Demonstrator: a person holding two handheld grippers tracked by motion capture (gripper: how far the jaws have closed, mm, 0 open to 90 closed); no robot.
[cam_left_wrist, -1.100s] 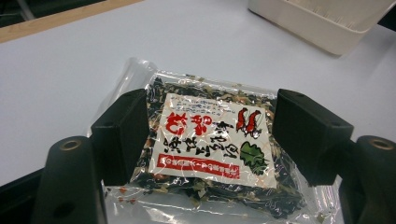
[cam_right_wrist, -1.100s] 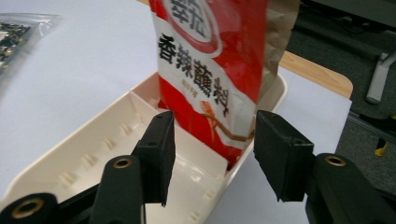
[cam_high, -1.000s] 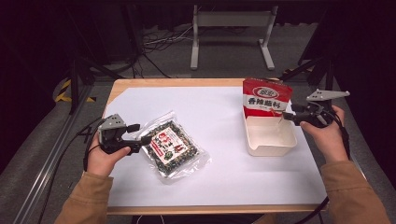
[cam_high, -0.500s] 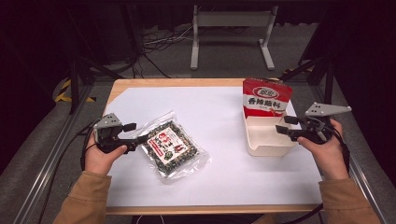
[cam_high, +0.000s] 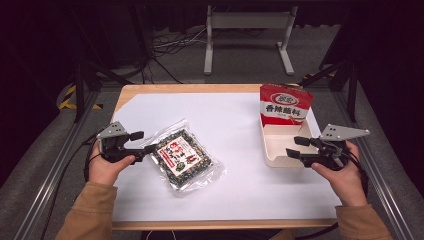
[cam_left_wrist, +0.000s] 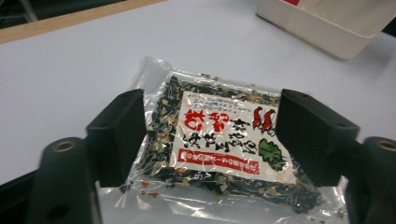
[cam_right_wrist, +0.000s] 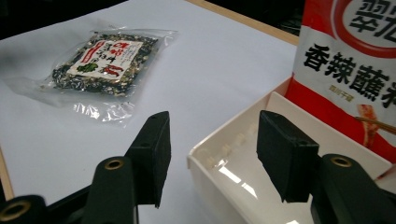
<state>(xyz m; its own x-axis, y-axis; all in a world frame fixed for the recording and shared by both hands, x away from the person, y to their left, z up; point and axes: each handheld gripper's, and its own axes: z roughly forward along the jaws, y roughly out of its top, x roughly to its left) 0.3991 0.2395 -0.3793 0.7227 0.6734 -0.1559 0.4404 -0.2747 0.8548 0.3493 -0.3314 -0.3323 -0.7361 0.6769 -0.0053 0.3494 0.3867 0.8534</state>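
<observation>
- In the high view, we are holding the left gripper (cam_high: 143, 141) at the near-left edge of the clear packet (cam_high: 183, 159) of dried greens, which is lying flat on the white sheet (cam_high: 220, 120) covering the table (cam_high: 165, 89). Our right gripper (cam_high: 295, 146) is hovering at the near-right corner of the white tray (cam_high: 272, 159), where a red bag (cam_high: 284, 105) is standing upright against the far end.
- In the left gripper view, we are keeping the jaws spread wide, and the packet (cam_left_wrist: 219, 135) is lying between and beyond them, ungrasped. The tray (cam_left_wrist: 322, 28) is sitting farther off.
- In the right gripper view, we are holding the jaws parted over the tray's (cam_right_wrist: 224, 140) near rim, gripping nothing. The red bag (cam_right_wrist: 355, 70) is rising at the right, and the packet (cam_right_wrist: 105, 60) is resting well apart at the upper left.
</observation>
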